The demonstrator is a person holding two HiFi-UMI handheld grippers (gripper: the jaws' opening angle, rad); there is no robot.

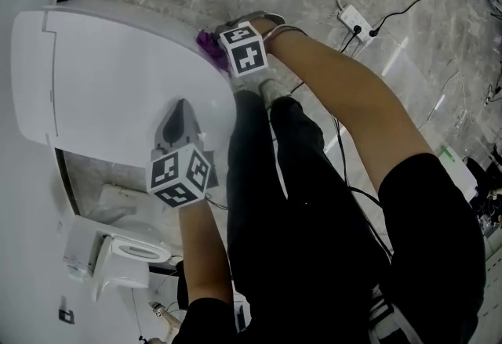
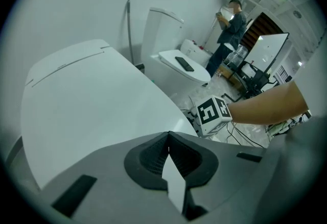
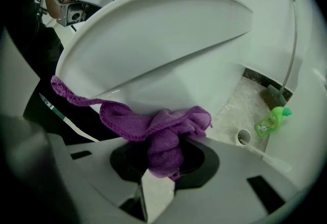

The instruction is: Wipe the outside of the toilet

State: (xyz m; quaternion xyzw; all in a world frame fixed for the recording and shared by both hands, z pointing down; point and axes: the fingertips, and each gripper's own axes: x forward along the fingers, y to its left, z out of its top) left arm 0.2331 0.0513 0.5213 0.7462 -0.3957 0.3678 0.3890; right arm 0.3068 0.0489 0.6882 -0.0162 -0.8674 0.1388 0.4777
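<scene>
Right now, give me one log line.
right gripper: shut on purple cloth | cloth at toilet front edge | left gripper: shut, empty

No words, brands or numbers can be read anywhere; the green bottle (image 3: 271, 120), at the floor's edge by the wall, carries a pale label too small and blurred to make out; the marker cubes (image 1: 243, 51) bear only black-and-white square patterns, with no letters or digits.

Glossy smooth toilet (image 3: 168, 39); knitted purple cloth (image 3: 163, 136).
</scene>
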